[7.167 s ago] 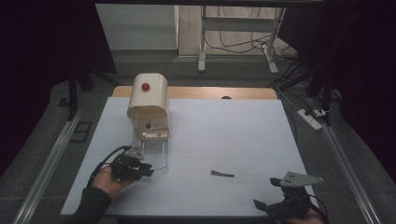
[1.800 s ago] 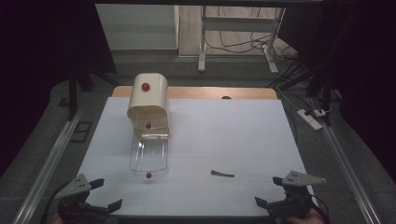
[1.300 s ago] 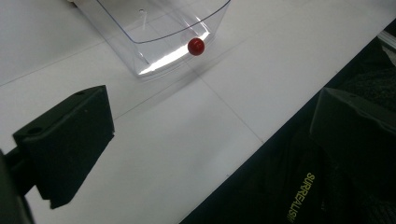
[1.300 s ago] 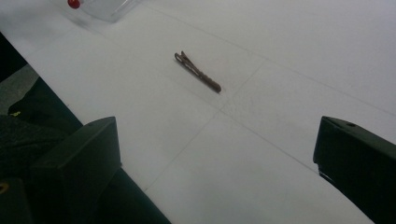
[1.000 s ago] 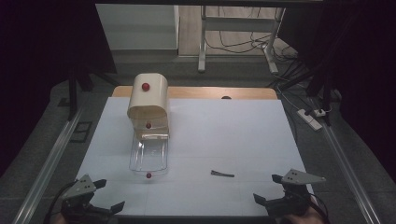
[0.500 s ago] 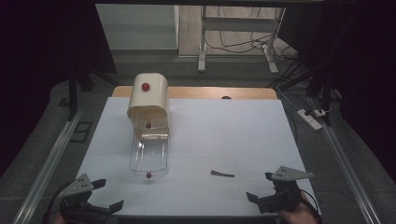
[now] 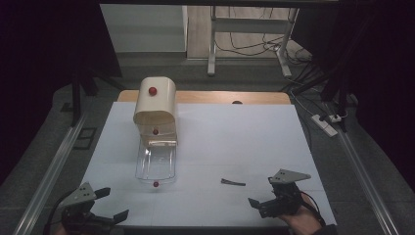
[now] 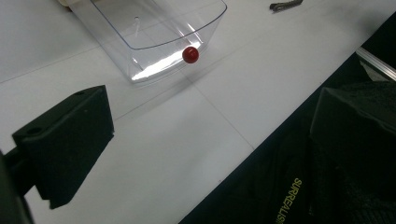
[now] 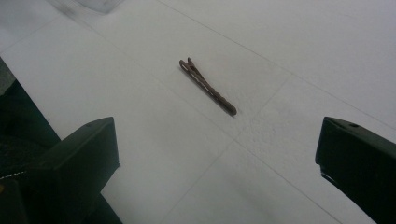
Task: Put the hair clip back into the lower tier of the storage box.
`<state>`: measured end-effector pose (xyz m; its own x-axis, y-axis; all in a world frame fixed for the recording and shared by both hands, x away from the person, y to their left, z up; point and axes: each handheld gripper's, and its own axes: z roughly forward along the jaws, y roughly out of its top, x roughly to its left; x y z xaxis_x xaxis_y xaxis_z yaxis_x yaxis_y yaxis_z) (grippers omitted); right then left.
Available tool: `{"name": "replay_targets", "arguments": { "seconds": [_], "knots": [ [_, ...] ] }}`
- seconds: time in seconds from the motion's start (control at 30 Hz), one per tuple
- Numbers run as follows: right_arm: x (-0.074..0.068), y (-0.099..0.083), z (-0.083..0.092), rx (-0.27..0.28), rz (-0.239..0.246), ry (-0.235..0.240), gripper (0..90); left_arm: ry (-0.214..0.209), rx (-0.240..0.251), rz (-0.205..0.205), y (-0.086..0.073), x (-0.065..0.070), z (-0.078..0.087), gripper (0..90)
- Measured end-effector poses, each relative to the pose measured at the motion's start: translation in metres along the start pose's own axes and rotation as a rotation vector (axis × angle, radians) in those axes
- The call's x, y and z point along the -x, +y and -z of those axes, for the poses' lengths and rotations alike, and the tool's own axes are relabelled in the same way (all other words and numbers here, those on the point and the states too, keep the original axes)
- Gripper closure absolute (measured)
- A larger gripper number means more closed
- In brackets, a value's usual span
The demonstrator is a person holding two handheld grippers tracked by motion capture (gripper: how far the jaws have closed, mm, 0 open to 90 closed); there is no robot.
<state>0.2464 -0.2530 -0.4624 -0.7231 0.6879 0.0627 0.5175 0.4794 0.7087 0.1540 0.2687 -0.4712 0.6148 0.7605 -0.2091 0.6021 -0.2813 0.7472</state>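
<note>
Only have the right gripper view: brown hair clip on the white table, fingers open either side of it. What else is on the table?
Observer: A clear drawer stands pulled out of a cream box, left of the hair clip in the high view.
Operator: Anything in the drawer?
Observer: It looks empty in the left gripper view. A red knob sits on its front wall.
Operator: Where's the left gripper?
Observer: The left gripper is at the near left corner of the table, fingers open and holding nothing.
</note>
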Motion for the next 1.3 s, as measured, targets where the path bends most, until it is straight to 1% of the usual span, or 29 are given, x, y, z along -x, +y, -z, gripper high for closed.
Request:
{"name": "replay_targets", "arguments": {
  "seconds": [0.1, 0.2, 0.3, 0.33, 0.53, 0.63, 0.67, 0.77, 0.9, 1.13, 1.3],
  "knots": [
    [0.001, 0.004, -0.005, -0.013, 0.001, 0.010, 0.0, 0.000, 0.002, 0.005, 0.000, 0.000, 0.000, 0.0],
    [0.001, 0.006, -0.010, -0.037, 0.037, 0.020, 0.0, 0.005, 0.004, 0.004, 0.000, 0.000, 0.001, 0.0],
    [0.001, 0.008, -0.016, -0.047, 0.061, 0.023, 0.0, 0.000, 0.009, 0.009, -0.001, -0.001, 0.001, 0.0],
    [0.001, 0.009, -0.017, -0.049, 0.060, 0.029, 0.0, 0.000, 0.009, 0.009, -0.001, -0.001, 0.001, 0.0],
    [0.001, 0.016, -0.027, -0.059, 0.055, 0.031, 0.0, -0.001, 0.004, 0.007, 0.000, -0.001, 0.001, 0.0],
    [0.002, 0.019, -0.032, -0.069, 0.038, 0.036, 0.0, -0.004, 0.005, 0.008, 0.000, -0.002, 0.001, 0.0],
    [0.002, 0.019, -0.034, -0.064, 0.034, 0.039, 0.0, -0.004, 0.005, 0.007, 0.000, -0.002, 0.001, 0.0],
    [0.001, 0.021, -0.037, -0.077, 0.048, 0.043, 0.0, -0.002, 0.006, 0.005, 0.000, -0.001, 0.001, 0.0],
    [0.001, 0.023, -0.043, -0.081, 0.071, 0.044, 0.0, -0.006, 0.011, 0.015, -0.001, -0.002, 0.001, 0.0],
    [0.002, 0.028, -0.051, -0.094, 0.077, 0.040, 0.0, -0.006, 0.013, 0.011, -0.001, -0.002, 0.002, 0.0],
    [0.003, 0.032, -0.058, -0.107, 0.071, 0.052, 0.0, -0.007, 0.014, 0.012, -0.001, -0.002, 0.002, 0.0]
  ]
}}
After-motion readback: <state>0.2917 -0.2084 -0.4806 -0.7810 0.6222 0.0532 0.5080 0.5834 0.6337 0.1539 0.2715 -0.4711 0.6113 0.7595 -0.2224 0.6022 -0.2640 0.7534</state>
